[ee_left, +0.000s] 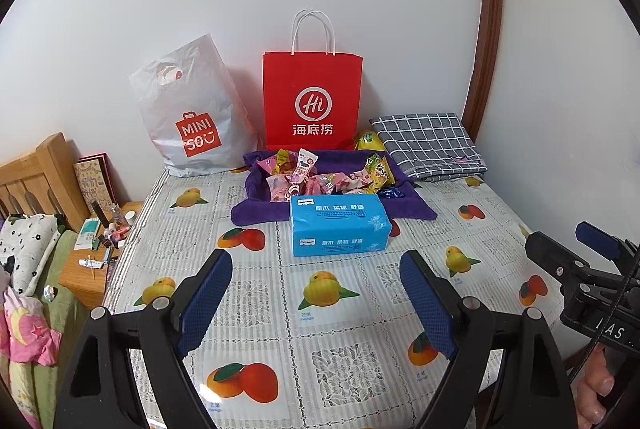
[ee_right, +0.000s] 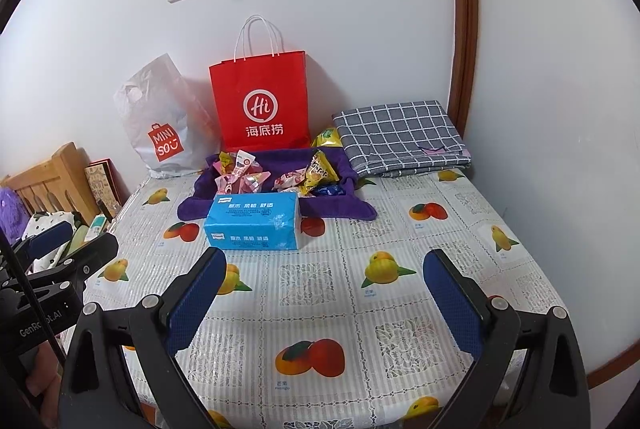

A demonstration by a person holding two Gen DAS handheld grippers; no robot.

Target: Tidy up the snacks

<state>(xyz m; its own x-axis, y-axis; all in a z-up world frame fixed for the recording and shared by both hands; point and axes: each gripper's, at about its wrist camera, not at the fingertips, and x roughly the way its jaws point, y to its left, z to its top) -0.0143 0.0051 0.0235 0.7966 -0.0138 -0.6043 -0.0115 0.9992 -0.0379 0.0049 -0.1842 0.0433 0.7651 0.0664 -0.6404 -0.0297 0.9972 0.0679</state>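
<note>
Risk we saw: tissue pack [ee_left: 339, 224] stood between us and snacks [ee_left: 320, 175]; straight reach could shove pack into purple cloth [ee_left: 256, 213] and spill wrappers. Loose wrappers, probably slippery, could slide from pinch. Snacks lay heaped on cloth at far desk [ee_right: 320, 309] edge, well beyond both grippers. Left gripper [ee_left: 316, 303] fingers wide, empty; right gripper [ee_right: 324, 303] likewise.
</note>
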